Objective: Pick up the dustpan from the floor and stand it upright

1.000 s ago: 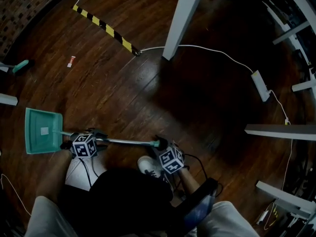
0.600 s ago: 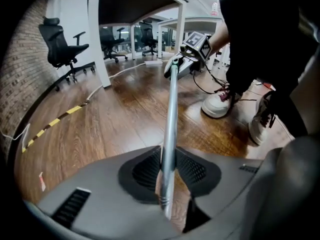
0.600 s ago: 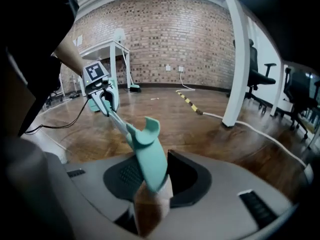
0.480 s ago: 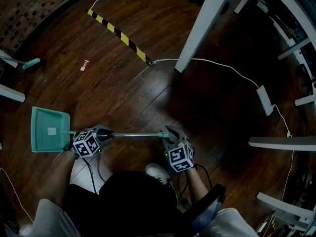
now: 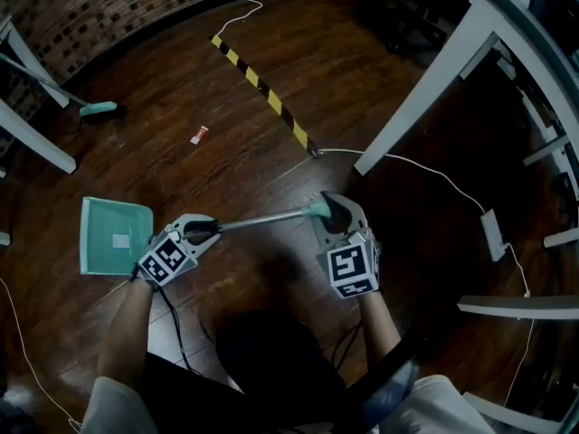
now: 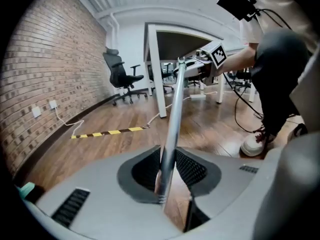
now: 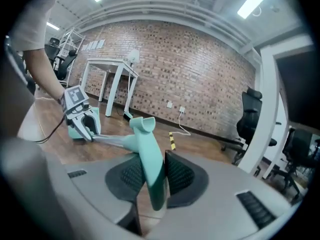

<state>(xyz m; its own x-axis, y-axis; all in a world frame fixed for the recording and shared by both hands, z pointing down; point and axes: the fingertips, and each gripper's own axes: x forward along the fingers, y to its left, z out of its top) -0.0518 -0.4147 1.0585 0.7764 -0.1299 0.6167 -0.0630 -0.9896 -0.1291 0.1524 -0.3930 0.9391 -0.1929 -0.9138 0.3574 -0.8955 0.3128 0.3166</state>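
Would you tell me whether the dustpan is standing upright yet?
Not upright yet: the dustpan is slanted, its pole rising at an angle from the pan toward the teal grip, far from vertical.

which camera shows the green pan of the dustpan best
The head view: nearly the whole pan shows from above. The right gripper view shows only a sliver behind the left hand-held gripper; the left gripper view shows just the metal shaft.
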